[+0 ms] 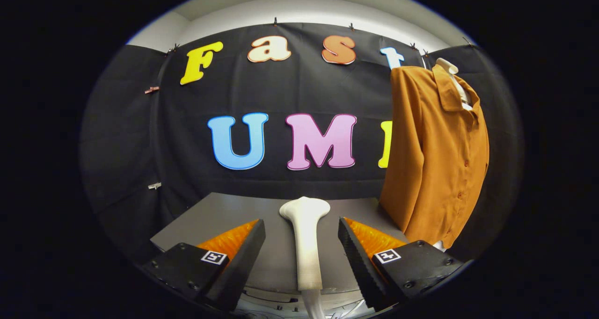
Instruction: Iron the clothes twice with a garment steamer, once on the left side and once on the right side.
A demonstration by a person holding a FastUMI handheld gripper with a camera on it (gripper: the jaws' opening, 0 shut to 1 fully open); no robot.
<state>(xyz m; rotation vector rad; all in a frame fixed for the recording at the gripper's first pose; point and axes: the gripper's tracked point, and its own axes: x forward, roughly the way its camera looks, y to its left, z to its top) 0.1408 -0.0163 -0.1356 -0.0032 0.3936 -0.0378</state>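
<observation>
My claw (pixel 302 244) gapes around the white garment steamer (pixel 306 235) on the worktop (pixel 234 216), not touching; orange shirt (pixel 435 155) hangs right.

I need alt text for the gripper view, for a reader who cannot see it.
A white garment steamer lies on a grey table between the open tongs, untouched by either finger. Beyond the fingers, to the right, an orange shirt hangs on a white hanger.

**Steamer between the fingers, shirt hanging to the right**

Lying on the table (pixel 220 216), between the parted fingers of the gripper (pixel 302 244) and touching neither: the garment steamer (pixel 306 235). Hanging right of the steamer, before the booth wall: the shirt (pixel 435 160).
</observation>
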